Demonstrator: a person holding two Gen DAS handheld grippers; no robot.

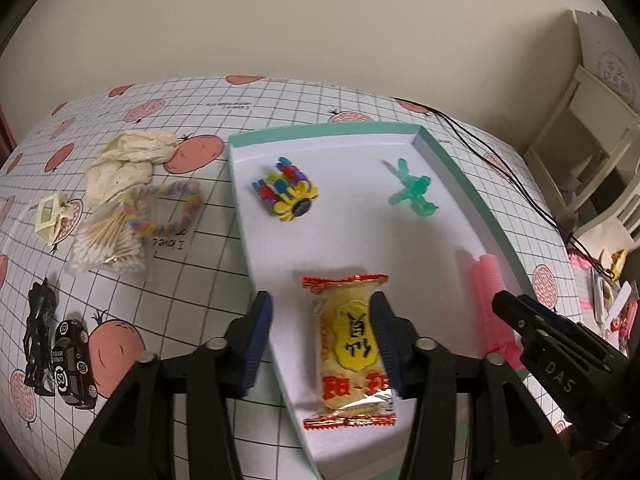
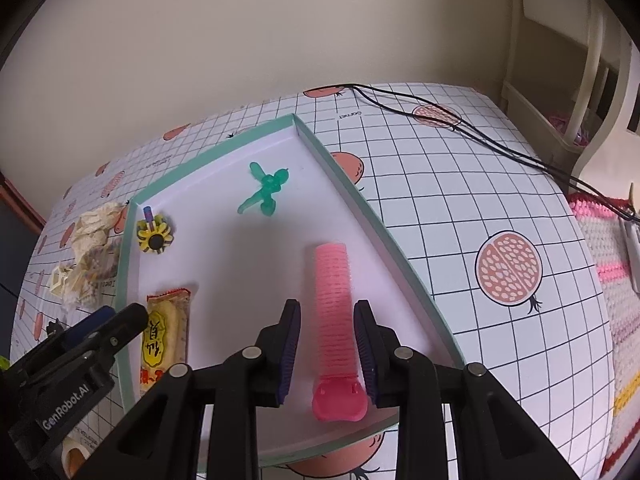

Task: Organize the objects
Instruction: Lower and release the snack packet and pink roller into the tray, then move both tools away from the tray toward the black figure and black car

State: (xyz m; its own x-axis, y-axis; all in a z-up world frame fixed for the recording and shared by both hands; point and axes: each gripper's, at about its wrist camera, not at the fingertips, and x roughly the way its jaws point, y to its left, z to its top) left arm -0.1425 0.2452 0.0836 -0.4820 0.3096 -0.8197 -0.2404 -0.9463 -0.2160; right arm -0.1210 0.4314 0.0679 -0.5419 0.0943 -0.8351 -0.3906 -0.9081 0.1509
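I see a table under a grid-and-fruit cloth [image 1: 208, 264] carrying a mint-rimmed tray [image 2: 352, 184]. My left gripper [image 1: 322, 342] hangs wide open over the snack packet [image 1: 350, 352] at the tray's 6 o'clock. My right gripper [image 2: 327, 348], jaws apart, straddles the pink roller [image 2: 334, 320] without gripping; green toy [image 2: 264, 194] at 12.

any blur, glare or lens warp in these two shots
Left wrist view: strong fisheye bends the tablecloth grid, black vignette in the corners, glare on the snack packet's foil end. Right wrist view: same bowing of the tray rim; the pink roller looks soft, possibly motion blur; soft shadows, even light.
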